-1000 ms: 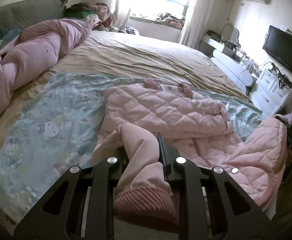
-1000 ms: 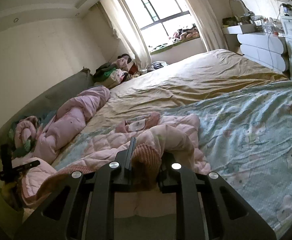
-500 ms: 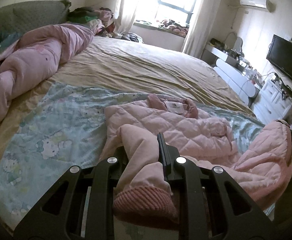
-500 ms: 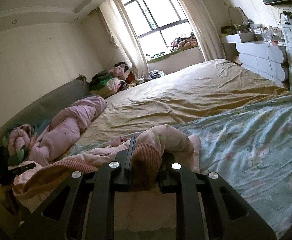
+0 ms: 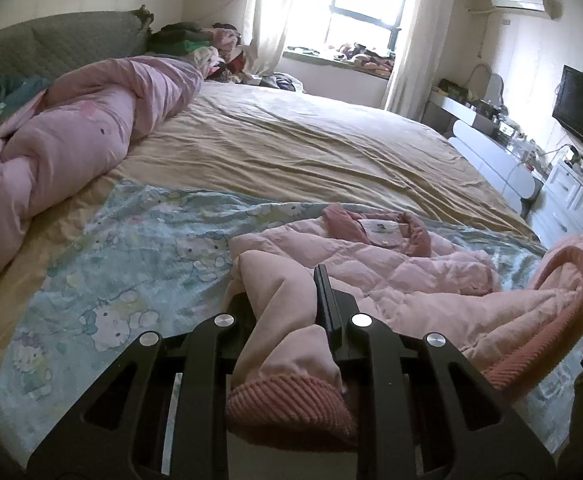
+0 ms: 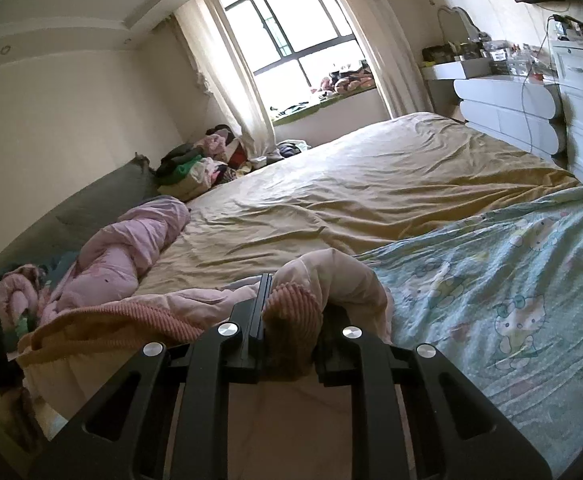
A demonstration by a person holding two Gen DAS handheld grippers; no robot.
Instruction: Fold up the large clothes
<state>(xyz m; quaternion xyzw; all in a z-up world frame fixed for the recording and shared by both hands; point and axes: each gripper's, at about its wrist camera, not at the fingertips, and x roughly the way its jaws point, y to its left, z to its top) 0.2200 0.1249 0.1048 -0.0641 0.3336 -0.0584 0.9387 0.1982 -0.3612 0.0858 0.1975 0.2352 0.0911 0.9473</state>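
Both claws, left [image 5: 287, 300] & right [image 6: 291, 304], clamped on jacket [image 5: 371, 268] cuffs; jacket puffy, light, floppy; cuffs gave firmest hold.

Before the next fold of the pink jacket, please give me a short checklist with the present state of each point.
1. Left gripper shut on a sleeve cuff: ok.
2. Right gripper shut on the other cuff: ok.
3. Pink jacket body lies on the bed, collar facing up: ok.
4. Jacket body flat, without bunching: not ok, the fabric is rumpled and the hem curls up.
5. Bare space on the cartoon sheet beside the jacket: ok.
6. Both sleeves pulled straight: cannot tell.
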